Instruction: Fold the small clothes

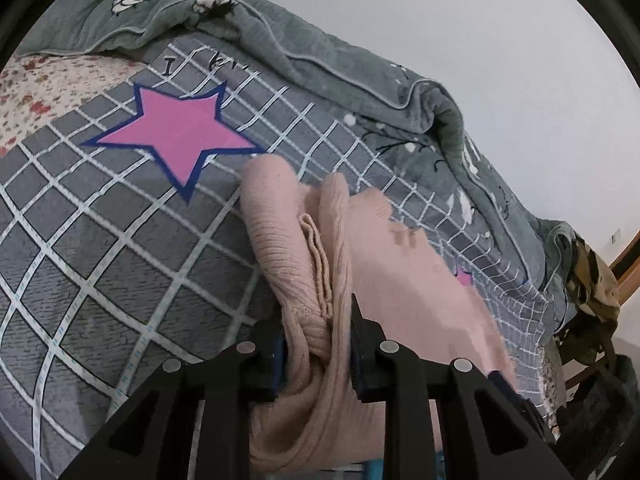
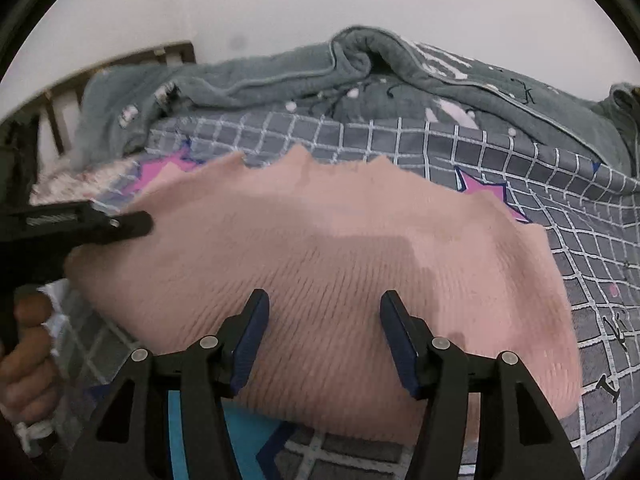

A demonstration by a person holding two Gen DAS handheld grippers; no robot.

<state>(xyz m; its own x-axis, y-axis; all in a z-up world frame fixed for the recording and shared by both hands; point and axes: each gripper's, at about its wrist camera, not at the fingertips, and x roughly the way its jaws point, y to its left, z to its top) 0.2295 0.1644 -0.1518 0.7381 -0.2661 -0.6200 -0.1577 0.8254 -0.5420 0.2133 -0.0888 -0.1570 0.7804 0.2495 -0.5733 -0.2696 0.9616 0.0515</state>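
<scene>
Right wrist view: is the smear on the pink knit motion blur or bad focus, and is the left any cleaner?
Right wrist: pink knit garment smeared with blocky far edges while right tongs stay sharp, so probably motion blur. Left wrist: ribbing near left tongs crisp, its right part blurred. Both: strong fisheye bending of the grid bedsheet, flat light, no glare.

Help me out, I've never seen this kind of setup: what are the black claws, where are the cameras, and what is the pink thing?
No robot here: a person holds a two-finger gripper in each hand, each carrying a forward-looking fisheye camera. The left camera shows the left gripper clamped on a bunched part of a pink knit sweater. The right camera shows the right gripper open over the sweater, gripping nothing. The sweater lies on a grey grid-patterned bedsheet with pink stars; a grey-green blanket lies rumpled behind.
</scene>
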